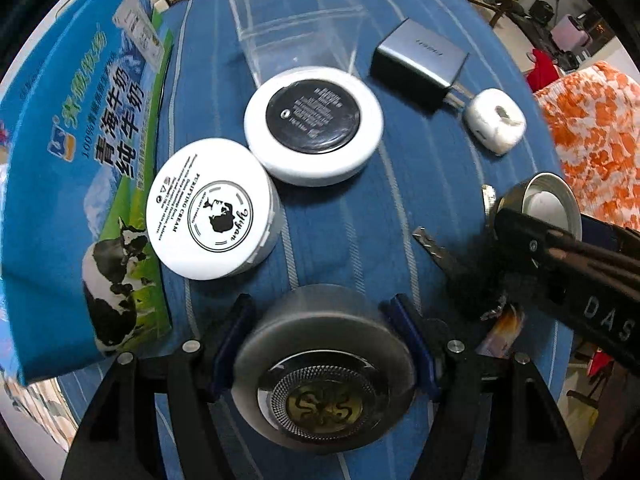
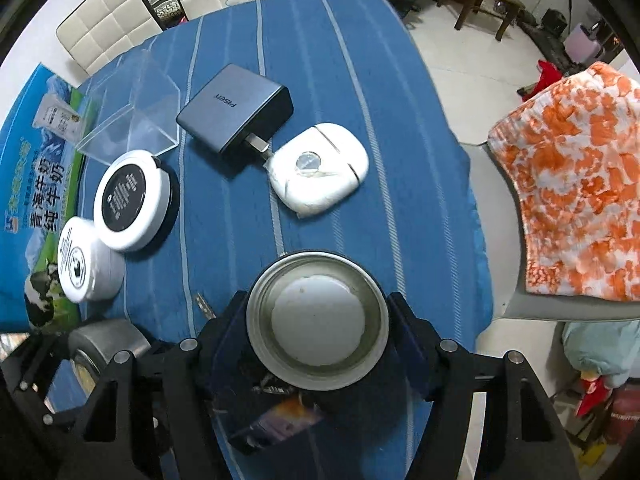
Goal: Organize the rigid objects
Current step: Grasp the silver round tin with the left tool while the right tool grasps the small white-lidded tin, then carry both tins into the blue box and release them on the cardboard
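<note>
My left gripper (image 1: 324, 320) is shut on a round silver lid (image 1: 324, 368) with a gold emblem on top, held low over the blue striped tablecloth (image 1: 352, 208). In the right wrist view my right gripper (image 2: 318, 312) is shut on an open metal tin (image 2: 318, 320) with white cream inside. That tin (image 1: 536, 204) also shows at the right of the left wrist view, beside a key (image 1: 436, 248). The lid (image 2: 106, 342) shows at the lower left of the right wrist view.
On the cloth lie a white cream jar (image 1: 208, 208), a white compact with a black top (image 1: 314, 124), a grey charger (image 2: 236, 112), a white case (image 2: 316, 168) and a clear box (image 2: 132, 112). A blue milk carton (image 1: 80, 160) borders the left. A small dark box (image 2: 276, 420) sits under the right gripper.
</note>
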`<state>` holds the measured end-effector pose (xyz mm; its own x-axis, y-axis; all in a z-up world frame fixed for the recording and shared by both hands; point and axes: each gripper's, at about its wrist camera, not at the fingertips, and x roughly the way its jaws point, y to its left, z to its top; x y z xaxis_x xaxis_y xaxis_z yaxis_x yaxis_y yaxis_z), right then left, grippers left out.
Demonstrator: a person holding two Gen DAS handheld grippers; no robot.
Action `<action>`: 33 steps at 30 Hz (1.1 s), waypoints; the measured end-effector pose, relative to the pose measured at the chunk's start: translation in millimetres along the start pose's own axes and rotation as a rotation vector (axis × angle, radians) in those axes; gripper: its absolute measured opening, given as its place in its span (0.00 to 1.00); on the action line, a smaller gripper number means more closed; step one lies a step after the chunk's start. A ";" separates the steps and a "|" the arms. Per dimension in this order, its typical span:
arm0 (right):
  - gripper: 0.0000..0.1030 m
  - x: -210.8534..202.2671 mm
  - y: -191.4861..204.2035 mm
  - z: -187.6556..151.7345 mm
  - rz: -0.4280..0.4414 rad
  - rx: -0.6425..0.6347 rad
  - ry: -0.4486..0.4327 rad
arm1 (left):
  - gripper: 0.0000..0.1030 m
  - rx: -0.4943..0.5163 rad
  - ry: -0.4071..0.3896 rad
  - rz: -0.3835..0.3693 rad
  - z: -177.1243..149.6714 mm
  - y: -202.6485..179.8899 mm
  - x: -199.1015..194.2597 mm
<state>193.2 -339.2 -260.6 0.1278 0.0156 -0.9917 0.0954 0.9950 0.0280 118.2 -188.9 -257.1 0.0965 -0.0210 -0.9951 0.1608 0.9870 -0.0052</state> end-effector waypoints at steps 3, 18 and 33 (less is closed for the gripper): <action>0.68 -13.0 -1.8 -6.2 -0.006 -0.002 -0.017 | 0.65 0.016 -0.021 -0.013 -2.6 -1.5 -12.9; 0.68 -128.1 47.5 -39.6 0.092 -0.049 -0.158 | 0.65 0.003 -0.223 -0.105 -10.1 48.6 -141.0; 0.68 -144.3 270.1 9.0 0.222 -0.144 -0.203 | 0.65 -0.153 -0.249 -0.110 33.7 258.3 -182.0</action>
<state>209.4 -73.6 -108.7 0.3255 0.2283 -0.9176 -0.0958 0.9734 0.2082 175.3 64.5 -74.0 0.3270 -0.1484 -0.9333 0.0360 0.9888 -0.1446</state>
